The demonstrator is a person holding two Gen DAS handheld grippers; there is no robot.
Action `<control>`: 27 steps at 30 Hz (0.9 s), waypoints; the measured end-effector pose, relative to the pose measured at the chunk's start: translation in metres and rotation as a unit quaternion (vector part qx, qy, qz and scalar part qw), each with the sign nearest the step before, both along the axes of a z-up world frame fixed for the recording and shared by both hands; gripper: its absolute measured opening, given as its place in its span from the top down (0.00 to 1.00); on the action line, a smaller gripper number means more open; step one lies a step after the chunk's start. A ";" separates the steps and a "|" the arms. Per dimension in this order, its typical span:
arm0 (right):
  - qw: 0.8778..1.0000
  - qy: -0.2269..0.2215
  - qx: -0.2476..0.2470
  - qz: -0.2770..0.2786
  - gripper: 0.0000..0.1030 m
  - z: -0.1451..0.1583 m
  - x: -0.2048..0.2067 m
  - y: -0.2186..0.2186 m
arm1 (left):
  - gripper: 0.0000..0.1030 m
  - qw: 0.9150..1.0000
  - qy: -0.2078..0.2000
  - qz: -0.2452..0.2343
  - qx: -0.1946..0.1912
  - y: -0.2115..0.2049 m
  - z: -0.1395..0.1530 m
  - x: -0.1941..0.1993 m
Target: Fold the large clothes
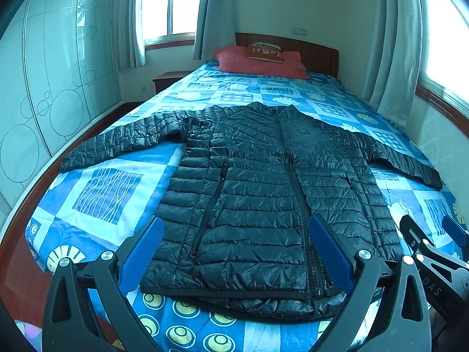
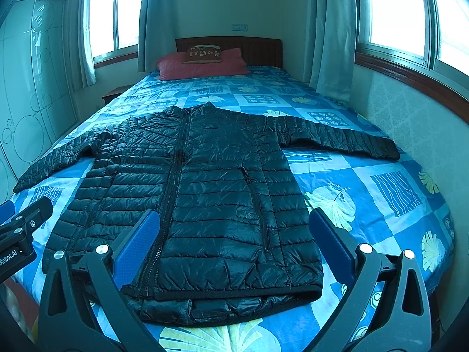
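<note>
A black quilted puffer jacket (image 1: 258, 182) lies flat and zipped on the bed, collar far, hem near, both sleeves spread out sideways. It also shows in the right wrist view (image 2: 205, 190). My left gripper (image 1: 234, 249) is open, its blue pads wide apart above the left half of the hem, holding nothing. My right gripper (image 2: 234, 246) is open above the right half of the hem, also empty. The right gripper also shows at the edge of the left wrist view (image 1: 433, 240), and the left one at the edge of the right wrist view (image 2: 23, 228).
The bed (image 1: 108, 193) has a blue patterned cover. A red pillow (image 1: 261, 63) and small cushion (image 1: 263, 51) lie by the wooden headboard. A wardrobe (image 1: 58, 73) stands at the left, a nightstand (image 1: 167, 80) beside the bed, a wall with windows and curtains (image 2: 331, 44) at the right.
</note>
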State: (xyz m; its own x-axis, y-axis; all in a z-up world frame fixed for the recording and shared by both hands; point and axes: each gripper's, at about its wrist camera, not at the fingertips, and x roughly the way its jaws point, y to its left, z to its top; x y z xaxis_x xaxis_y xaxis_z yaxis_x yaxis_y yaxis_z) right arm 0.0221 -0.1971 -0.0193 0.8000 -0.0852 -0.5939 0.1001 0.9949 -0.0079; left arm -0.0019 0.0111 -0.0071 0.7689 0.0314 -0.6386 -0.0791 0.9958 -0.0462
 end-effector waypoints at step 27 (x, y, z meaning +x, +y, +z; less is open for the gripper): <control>1.000 0.000 -0.001 0.000 0.02 0.000 0.000 0.001 | 0.05 1.000 0.003 0.002 0.000 0.001 0.000 0.000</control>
State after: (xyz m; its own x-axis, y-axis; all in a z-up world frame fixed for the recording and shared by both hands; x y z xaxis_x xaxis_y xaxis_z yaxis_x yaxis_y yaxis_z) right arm 0.0218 -0.1964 -0.0197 0.7998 -0.0854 -0.5942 0.0994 0.9950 -0.0092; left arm -0.0022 0.0122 -0.0067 0.7653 0.0345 -0.6427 -0.0838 0.9954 -0.0463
